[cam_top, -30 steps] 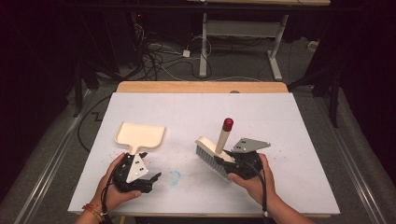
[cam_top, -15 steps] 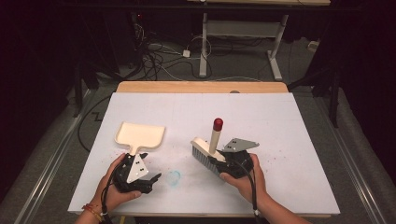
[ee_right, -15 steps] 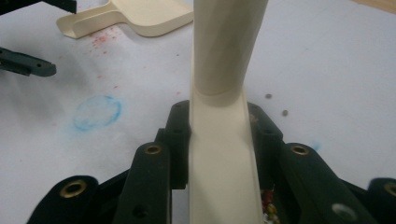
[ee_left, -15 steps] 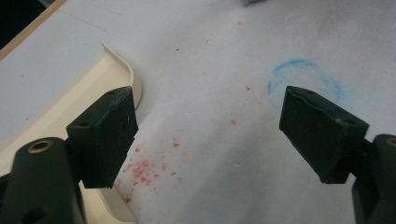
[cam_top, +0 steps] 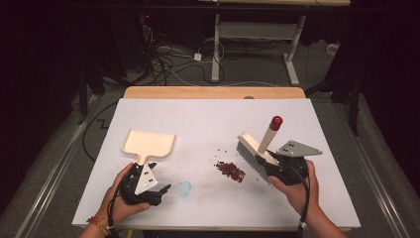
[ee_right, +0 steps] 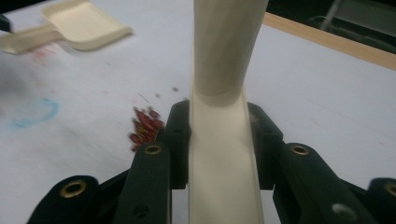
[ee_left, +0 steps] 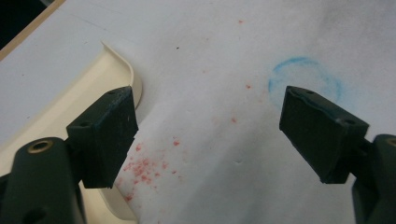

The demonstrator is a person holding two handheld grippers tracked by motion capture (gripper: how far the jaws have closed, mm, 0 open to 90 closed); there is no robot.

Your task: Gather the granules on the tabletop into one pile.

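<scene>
The cream plastic dustpan [cam_top: 148, 144] has a smooth, slightly glossy finish. The cream plastic hand brush [ee_right: 223, 154] is smooth, with a red cap [cam_top: 276, 120]. The white counter [cam_top: 208, 119] looks matt and paper-like, edged in wood. The gripper pads [ee_left: 109, 135] are matt black.

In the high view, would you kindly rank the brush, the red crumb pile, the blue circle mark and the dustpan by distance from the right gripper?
1. Brush, clamped in the right gripper.
2. Red crumb pile, just left of it.
3. Blue circle mark, mid-table.
4. Dustpan, far left.
</scene>
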